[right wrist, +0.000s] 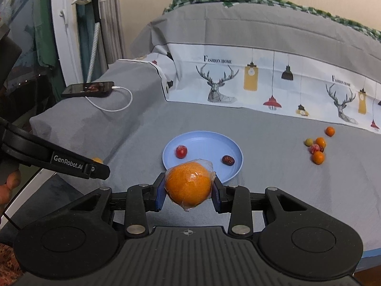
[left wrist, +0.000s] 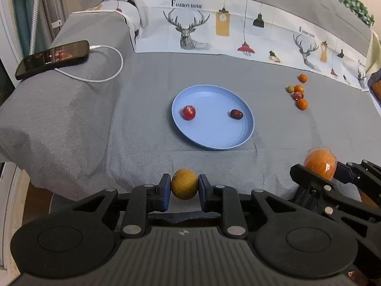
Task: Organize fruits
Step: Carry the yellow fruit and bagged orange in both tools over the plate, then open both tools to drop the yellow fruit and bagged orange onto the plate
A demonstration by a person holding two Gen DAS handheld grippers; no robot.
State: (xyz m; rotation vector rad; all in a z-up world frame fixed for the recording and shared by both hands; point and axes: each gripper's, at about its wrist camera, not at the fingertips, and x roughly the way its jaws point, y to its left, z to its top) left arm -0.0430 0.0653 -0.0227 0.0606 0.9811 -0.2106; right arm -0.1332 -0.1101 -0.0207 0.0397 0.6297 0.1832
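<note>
A small, round, yellow-brown fruit (left wrist: pixel 184 184) is clamped between the pads of the left gripper (left wrist: pixel 184 188), and a plastic-wrapped orange (right wrist: pixel 188 184) is pinched at its widest part by the right gripper (right wrist: pixel 188 190); both are held just short of the round blue plate (right wrist: pixel 228 143). The wrap is judged slippery and the orange soft, so gentle pressure is advised. A red fruit (right wrist: pixel 181 151) and a dark date (right wrist: pixel 228 160) already lie on the plate, leaving room between them; loose small fruits (right wrist: pixel 318 147) and a charging black phone (right wrist: pixel 89 88) lie well apart.

Two wrist cameras, angled down over a grey-covered sofa.
Left view sits nearer, steeper; right view lower-angled, further back. Both share the blue plate (left wrist: pixel 247 128) (right wrist: pixel 238 164).
</note>
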